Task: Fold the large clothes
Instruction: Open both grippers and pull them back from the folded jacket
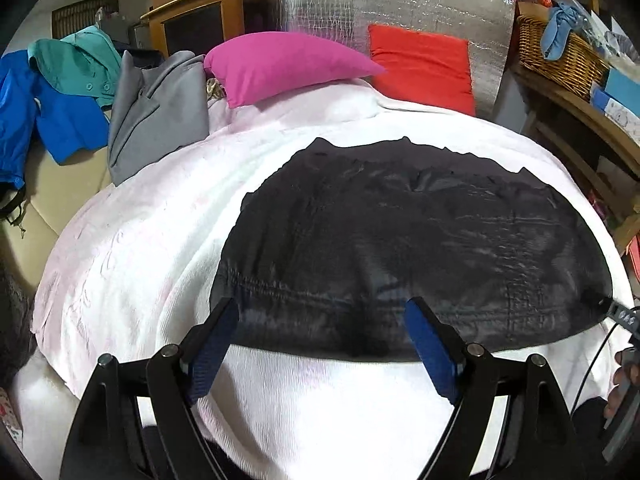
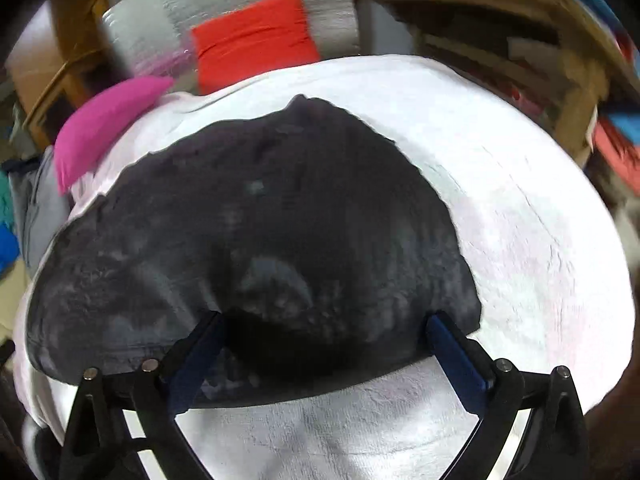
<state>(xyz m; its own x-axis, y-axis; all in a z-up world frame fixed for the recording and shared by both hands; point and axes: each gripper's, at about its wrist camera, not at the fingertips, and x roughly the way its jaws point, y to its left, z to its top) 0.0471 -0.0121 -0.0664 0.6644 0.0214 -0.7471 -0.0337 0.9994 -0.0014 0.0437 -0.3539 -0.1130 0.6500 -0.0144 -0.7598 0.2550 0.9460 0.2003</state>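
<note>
- One wicker basket [image 1: 560,56] sits on the wooden shelf [image 1: 576,108] beyond the far right side of the black garment [image 1: 412,240]; I see a light-blue cloth [image 1: 558,30] hanging over its rim, and the rest of what it holds is too small for me to name.
- My task piece, the black garment, lies spread flat on the white blanket [image 1: 132,248], shiny and finely wrinkled, with a stitched hem band along its near edge.
- From my right wrist view the garment [image 2: 248,232] looks blurred, its far edge rising to a rounded peak.
- My left gripper [image 1: 322,320] has its blue-padded fingers [image 1: 214,344] spread wide at the garment's near hem, nothing between them.
- My right gripper [image 2: 326,334] is likewise spread wide over the near edge, gripping nothing; whether its tips touch the cloth I cannot tell.
- Beyond the garment's far edge lie a pink pillow [image 1: 288,66] and a red cushion [image 1: 422,66].
- Far left of the garment I see a grey jacket [image 1: 160,112], a teal shirt [image 1: 80,62] and a blue shirt [image 1: 44,116] piled together.
</note>
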